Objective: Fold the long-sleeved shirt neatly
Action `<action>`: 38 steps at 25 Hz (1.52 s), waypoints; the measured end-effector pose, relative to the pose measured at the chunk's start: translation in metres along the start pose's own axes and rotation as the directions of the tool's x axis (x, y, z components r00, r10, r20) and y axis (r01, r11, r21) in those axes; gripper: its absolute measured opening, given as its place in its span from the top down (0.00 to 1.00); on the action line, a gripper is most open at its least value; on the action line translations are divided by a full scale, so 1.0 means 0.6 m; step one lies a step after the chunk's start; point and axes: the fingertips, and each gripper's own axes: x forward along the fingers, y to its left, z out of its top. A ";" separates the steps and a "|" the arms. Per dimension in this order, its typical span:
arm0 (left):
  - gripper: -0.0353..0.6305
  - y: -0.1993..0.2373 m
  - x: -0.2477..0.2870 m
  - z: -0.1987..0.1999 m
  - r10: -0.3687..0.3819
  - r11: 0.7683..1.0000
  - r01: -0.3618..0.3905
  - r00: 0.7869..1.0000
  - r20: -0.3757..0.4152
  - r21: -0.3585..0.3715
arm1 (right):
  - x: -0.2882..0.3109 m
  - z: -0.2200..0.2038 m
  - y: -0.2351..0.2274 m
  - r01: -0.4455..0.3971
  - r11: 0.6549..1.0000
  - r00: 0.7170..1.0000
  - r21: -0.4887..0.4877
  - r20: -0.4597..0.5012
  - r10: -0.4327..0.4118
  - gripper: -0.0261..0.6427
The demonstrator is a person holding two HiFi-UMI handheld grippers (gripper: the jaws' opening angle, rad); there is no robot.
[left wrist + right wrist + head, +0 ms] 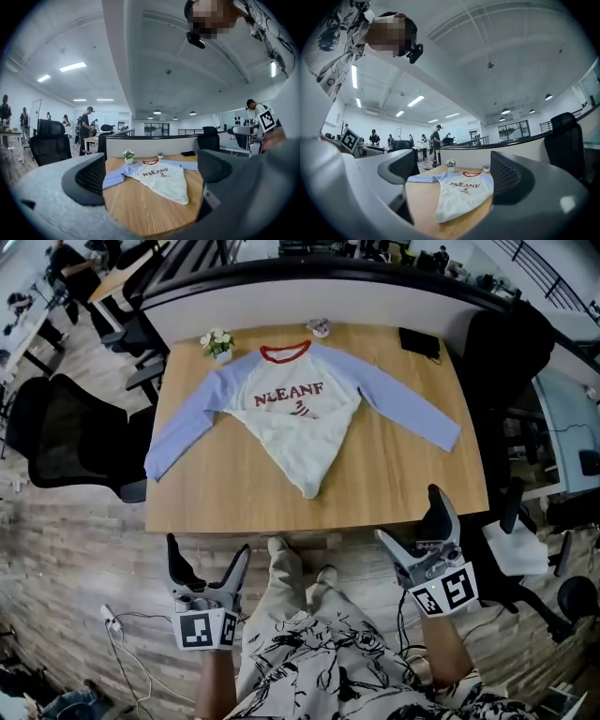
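Right, from the head view the long-sleeved shirt (pixel 305 427) lies face up on the wooden table (pixel 234 493), white body, pale blue sleeves, red collar at the far side. Both sleeves are spread wide, the left cuff reaching the table's left edge, and the hem is bunched to a point near the near edge. A small flower pot (pixel 218 343) stands just beside the left shoulder, and a tiny plant pot (pixel 319 327) sits just beyond the collar. The left gripper (pixel 208 554) and right gripper (pixel 410 521) hang off the table's near edge, above the person's legs, both well apart from the fabric. Over to the left gripper view: its jaws stand wide apart with nothing between them. The shirt (pixel 161 180) shows beyond the gap, flat on the table (pixel 136 211), with the flower pot (pixel 128 157) behind it. Now the right gripper view: here too the jaws are spread wide and grip nothing. The shirt (pixel 461 194) lies ahead on the table (pixel 422 206), its pointed hem nearest, and the flower pot (pixel 451 165) stands at the far side.
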 end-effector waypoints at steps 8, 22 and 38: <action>0.04 0.072 0.129 -0.028 -0.049 0.999 0.049 0.998 -0.050 -0.002 | 0.153 -0.087 0.044 -0.194 0.981 0.969 -0.023 -0.158 0.188 0.20; 0.04 0.113 0.258 -0.121 -0.108 0.993 0.098 0.982 -0.154 -0.069 | 0.438 -0.376 0.077 -0.440 0.898 0.749 -0.011 -0.557 0.360 0.25; 0.04 0.136 0.299 -0.224 -0.130 0.983 0.092 0.960 -0.249 -0.158 | 0.531 -0.626 0.079 -0.580 0.811 0.380 0.074 -0.856 0.350 0.59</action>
